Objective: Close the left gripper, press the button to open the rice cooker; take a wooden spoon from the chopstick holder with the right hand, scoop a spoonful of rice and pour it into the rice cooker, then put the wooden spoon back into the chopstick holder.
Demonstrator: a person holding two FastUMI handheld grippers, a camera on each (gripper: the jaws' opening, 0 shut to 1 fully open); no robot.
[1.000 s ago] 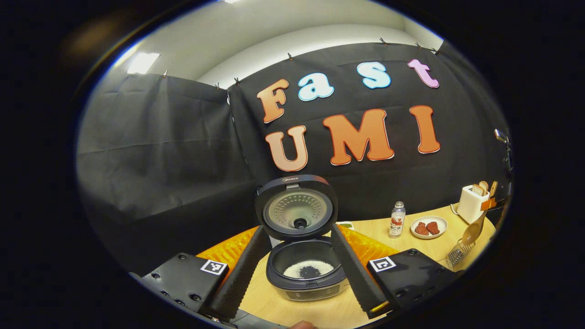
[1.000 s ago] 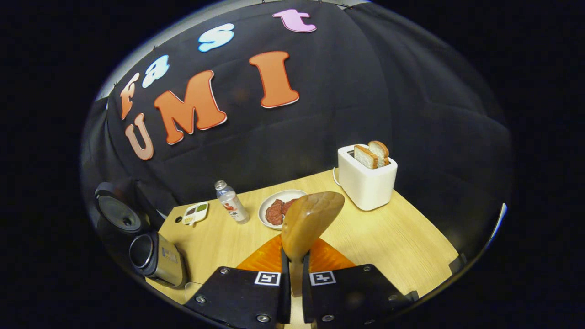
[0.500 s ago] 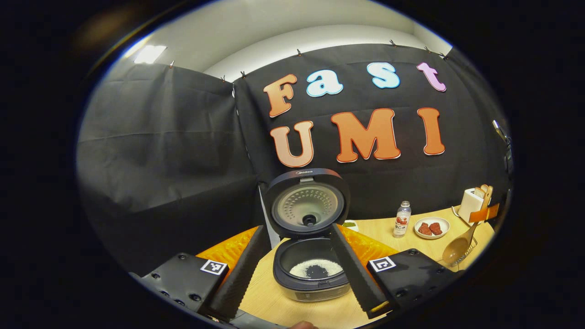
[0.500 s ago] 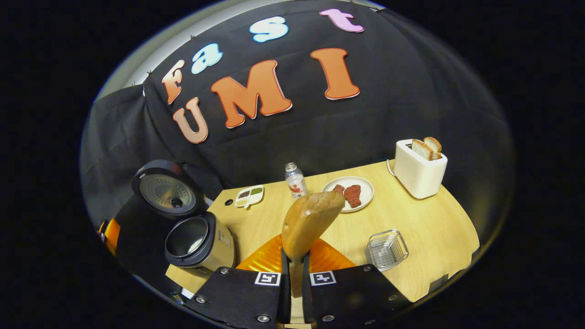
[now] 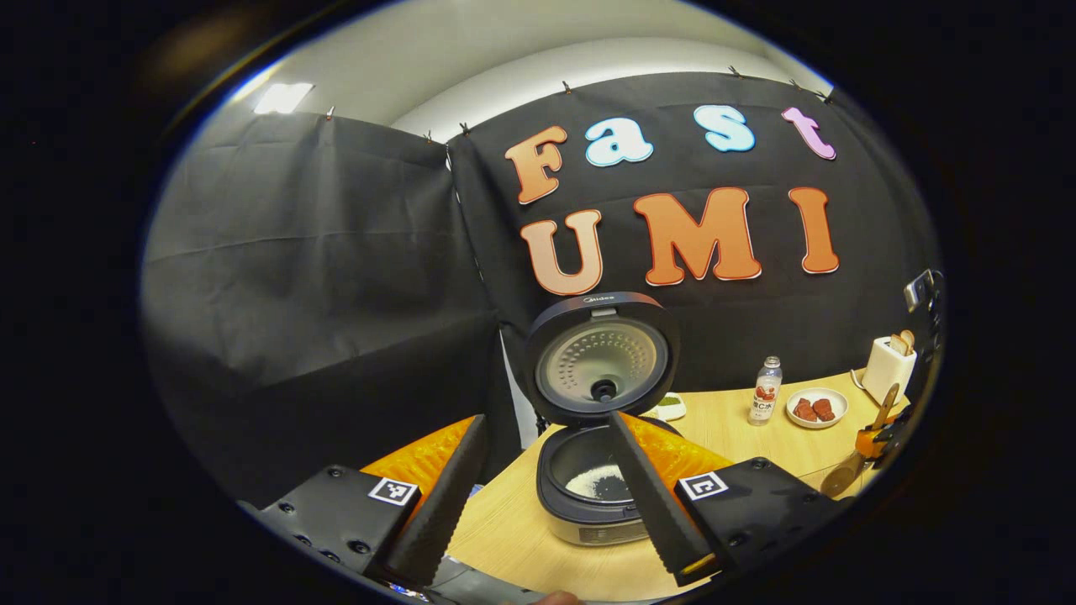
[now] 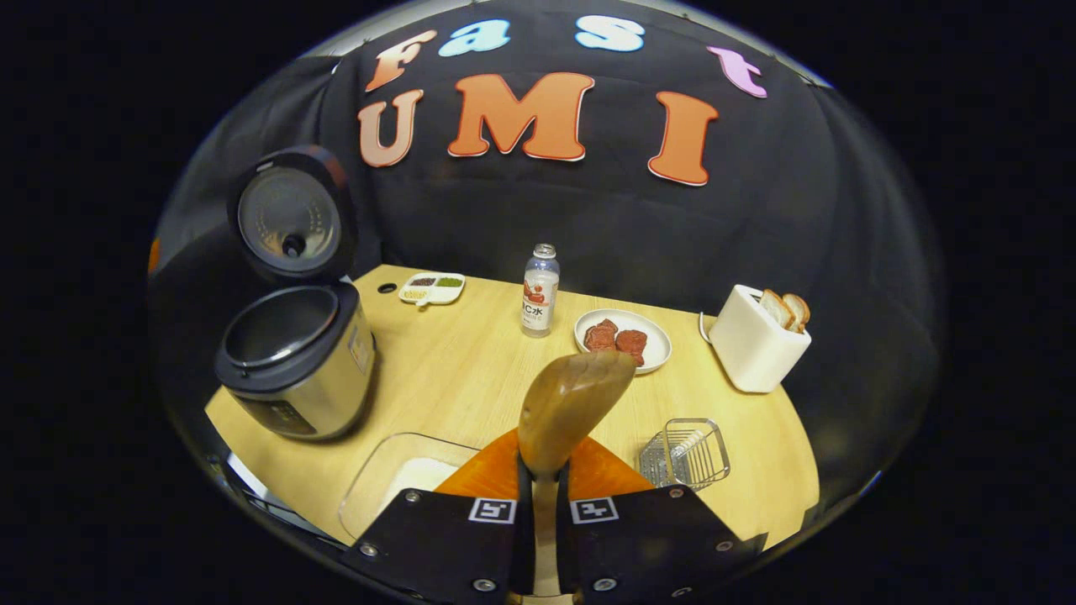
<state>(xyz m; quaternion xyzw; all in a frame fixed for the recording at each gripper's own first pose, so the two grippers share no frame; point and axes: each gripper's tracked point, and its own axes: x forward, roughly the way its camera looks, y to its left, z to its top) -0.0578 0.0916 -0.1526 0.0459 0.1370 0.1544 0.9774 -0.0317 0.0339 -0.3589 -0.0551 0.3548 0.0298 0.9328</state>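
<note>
Pale wood-grain table, silver rice cooker with dark rim, brown wooden spoon, white toaster, white plate of reddish meat.

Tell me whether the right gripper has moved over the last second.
Yes. Holding the spoon, the right gripper swung left: the toaster slid rightward in its view and the rice cooker came in.

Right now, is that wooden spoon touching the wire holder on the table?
Apart. The right gripper view shows the wooden spoon clamped in the right hand-held gripper, its bowl raised, with bare table between it and the chopstick holder.
</note>
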